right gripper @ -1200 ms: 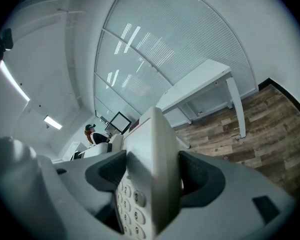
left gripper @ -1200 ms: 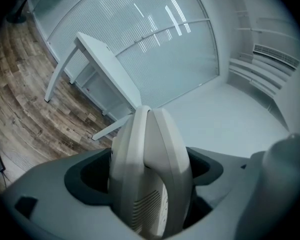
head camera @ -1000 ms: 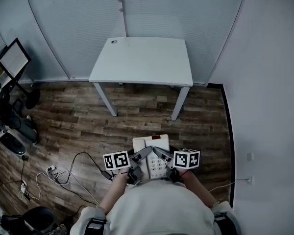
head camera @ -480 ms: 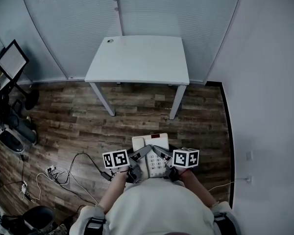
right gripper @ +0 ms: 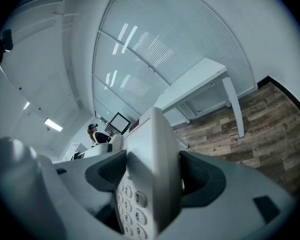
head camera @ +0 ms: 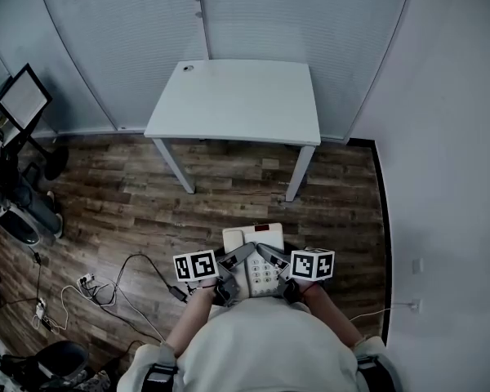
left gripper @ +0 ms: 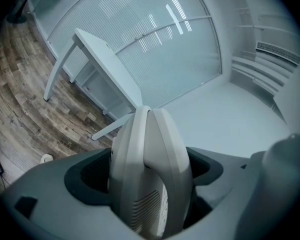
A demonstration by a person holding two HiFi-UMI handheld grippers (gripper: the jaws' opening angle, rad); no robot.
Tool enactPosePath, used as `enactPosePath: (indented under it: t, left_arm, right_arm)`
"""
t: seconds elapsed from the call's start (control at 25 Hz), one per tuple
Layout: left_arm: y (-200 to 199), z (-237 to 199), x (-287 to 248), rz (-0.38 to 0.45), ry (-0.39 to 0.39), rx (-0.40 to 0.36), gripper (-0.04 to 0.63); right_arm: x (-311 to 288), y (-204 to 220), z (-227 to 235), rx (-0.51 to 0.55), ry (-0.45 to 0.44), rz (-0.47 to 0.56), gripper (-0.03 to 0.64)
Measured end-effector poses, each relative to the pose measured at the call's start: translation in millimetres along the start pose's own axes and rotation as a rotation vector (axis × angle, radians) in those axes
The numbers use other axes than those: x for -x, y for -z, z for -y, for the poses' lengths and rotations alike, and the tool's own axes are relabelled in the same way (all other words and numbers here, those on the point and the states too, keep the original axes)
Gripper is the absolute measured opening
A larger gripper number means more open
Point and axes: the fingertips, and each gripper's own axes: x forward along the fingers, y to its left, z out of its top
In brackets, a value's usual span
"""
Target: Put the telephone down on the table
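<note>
Between two sets of jaws sits the phone [head camera: 261,274], keypad up: the left hand-held gripper [head camera: 233,260] clamps its handset edge, the right hand-held gripper [head camera: 271,260] its keypad edge. Below them lies wooden floor [head camera: 229,198]. Ahead, well apart from both, stands the white desk [head camera: 237,100]; cables [head camera: 106,292] trail on the floor off to the left.

On the telephone [right gripper: 151,134] keypad the digits 2 and 3 can be read, on keys [right gripper: 131,194] lying between the fingers [right gripper: 107,170] of the right gripper [right gripper: 154,176]; lower keys cannot be made out, and nothing else is legible
</note>
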Motion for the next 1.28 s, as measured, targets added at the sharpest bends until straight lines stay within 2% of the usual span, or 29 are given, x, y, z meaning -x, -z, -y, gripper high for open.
enactPosePath:
  t: [0.56,1.28]
  left_arm:
    - [-39.9,-13.2,-31.4,-0.007,0.006,0.013,0.426]
    - [-165.3,-36.3,-83.4,0.003,0.028,0.002,0.426]
  right_arm:
    - [-27.1,-39.2,20.7,-0.012,0.012,-0.012,0.331]
    - [-105.5,-151.8,37.4,0.023,0.022,0.003,0.331]
